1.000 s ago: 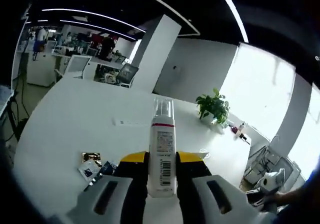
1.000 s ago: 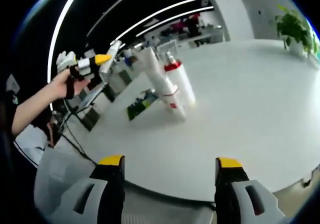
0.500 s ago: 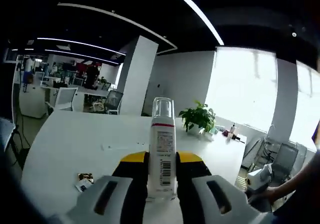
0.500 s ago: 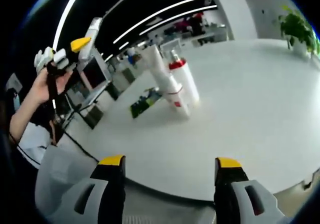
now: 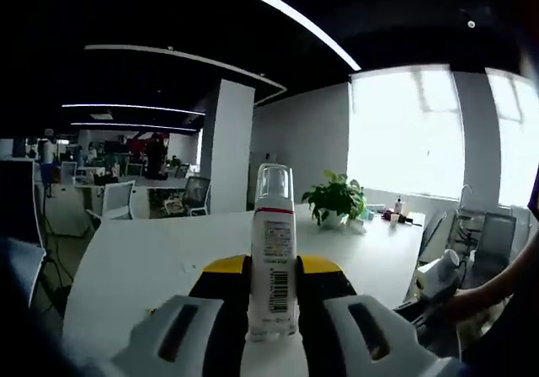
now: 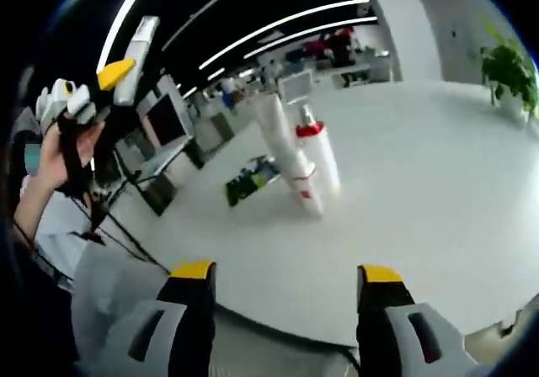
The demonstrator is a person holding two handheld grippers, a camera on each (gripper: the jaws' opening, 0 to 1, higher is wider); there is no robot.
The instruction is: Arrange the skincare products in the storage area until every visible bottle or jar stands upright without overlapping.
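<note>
**Left gripper lifts the clear-capped bottle higher; right gripper waits empty**

Compared with a second ago, the left gripper view has tipped upward: the table fills less of the picture, the ceiling lights and the bright window more, and the small packets seen earlier near the jaws have dropped out of sight. In the right gripper view the left gripper [image 6: 118, 61] has climbed from beside the person's hand toward the upper edge, tilted steeply with its yellow tip uppermost.

Nearest in the left gripper view, the left gripper's grey, yellow-tipped jaws are closed on a slim white bottle with a clear cap, a red band and a barcode label [image 5: 273, 268]. The bottle stands upright between them, held at its lower body, above the round white table [image 5: 135, 251]. Beyond it, a green potted plant [image 5: 335, 200] sits at the table's far edge before the window.

In the right gripper view the right gripper [image 6: 286, 289] has its jaws spread wide with nothing between them, over the near edge of the table. The person's hand [image 6: 57, 146] grips the raised left gripper's handle at far left. Farther out on the table stand a white bottle with a red collar and pump top [image 6: 320, 162] and a white tube [image 6: 286, 146] leaning against it, touching. A dark, green-printed flat packet [image 6: 251, 179] lies just beside them.
</note>
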